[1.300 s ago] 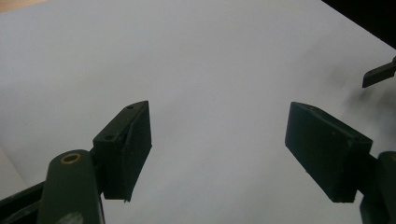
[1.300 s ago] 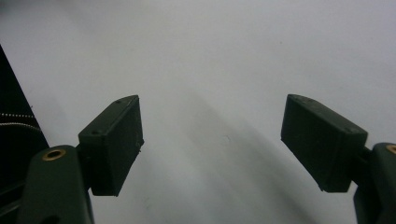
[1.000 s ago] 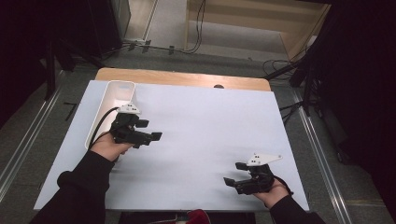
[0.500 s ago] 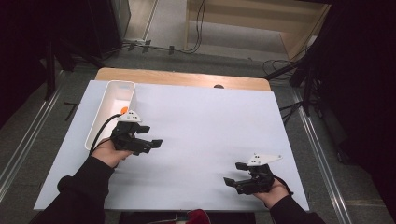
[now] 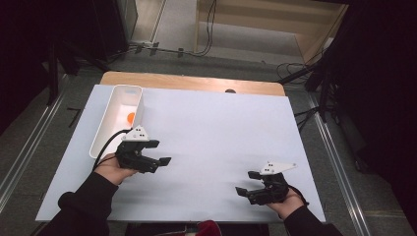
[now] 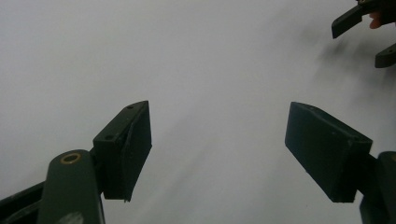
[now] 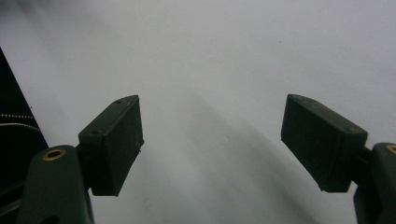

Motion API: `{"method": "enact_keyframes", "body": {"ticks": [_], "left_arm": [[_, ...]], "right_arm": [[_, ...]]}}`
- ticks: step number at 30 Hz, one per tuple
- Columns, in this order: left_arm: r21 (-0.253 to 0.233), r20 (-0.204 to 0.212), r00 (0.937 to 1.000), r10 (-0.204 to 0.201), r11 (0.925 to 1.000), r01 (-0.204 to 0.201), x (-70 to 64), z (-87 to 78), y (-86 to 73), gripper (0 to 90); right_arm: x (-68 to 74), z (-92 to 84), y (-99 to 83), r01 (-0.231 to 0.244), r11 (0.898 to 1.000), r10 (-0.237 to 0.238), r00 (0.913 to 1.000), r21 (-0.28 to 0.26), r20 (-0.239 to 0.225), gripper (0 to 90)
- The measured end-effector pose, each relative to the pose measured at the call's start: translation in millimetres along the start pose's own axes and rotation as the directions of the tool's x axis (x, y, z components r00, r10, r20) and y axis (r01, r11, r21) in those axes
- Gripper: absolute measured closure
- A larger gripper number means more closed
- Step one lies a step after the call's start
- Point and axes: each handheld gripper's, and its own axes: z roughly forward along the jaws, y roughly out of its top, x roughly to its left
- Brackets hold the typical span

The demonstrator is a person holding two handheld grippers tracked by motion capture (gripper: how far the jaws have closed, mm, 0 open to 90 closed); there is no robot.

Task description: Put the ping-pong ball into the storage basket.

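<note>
The bench [image 5: 206, 147], under a white sheet with a strip of bare wood along its far edge, carries everything here and spreads out beneath both sets of tongs. A long white tray [image 5: 105, 129] lies just beyond and to the left of the left tongs [image 5: 158, 153], its length running away from the person, its near end close beside the hand and the black cable [image 5: 105, 147] that trails from those tongs. The left tongs hover over bare sheet with jaws apart and nothing between them; in the left gripper view [image 6: 217, 144] only white surface shows in the gap. The right tongs [image 5: 247, 185] sit well apart from them, near the front right of the sheet, jaws likewise spread and empty, as the right gripper view [image 7: 212, 142] confirms. A small orange ball [image 5: 130, 117] rests inside the tray, toward its far half, beyond the left tongs and untouched.
</note>
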Motion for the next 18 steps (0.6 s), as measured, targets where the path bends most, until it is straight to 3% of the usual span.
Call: {"method": "enact_keyframes", "body": {"ticks": [6,18], "left_arm": [[0.004,0.026,0.9994,0.024,0.9997,-0.025,-5.2,-1.8,-5.6,23.4],[0.026,0.043,0.9990,0.008,0.9996,-0.009,-8.5,-0.4,-19.1,23.4]], "right_arm": [[-0.1,-0.2,-0.2,0.000,1.000,0.000,1.0000,0.002,-0.001,19.5],[-0.1,-0.1,-0.3,0.002,1.000,-0.002,1.0000,0.002,0.000,19.5]]}}
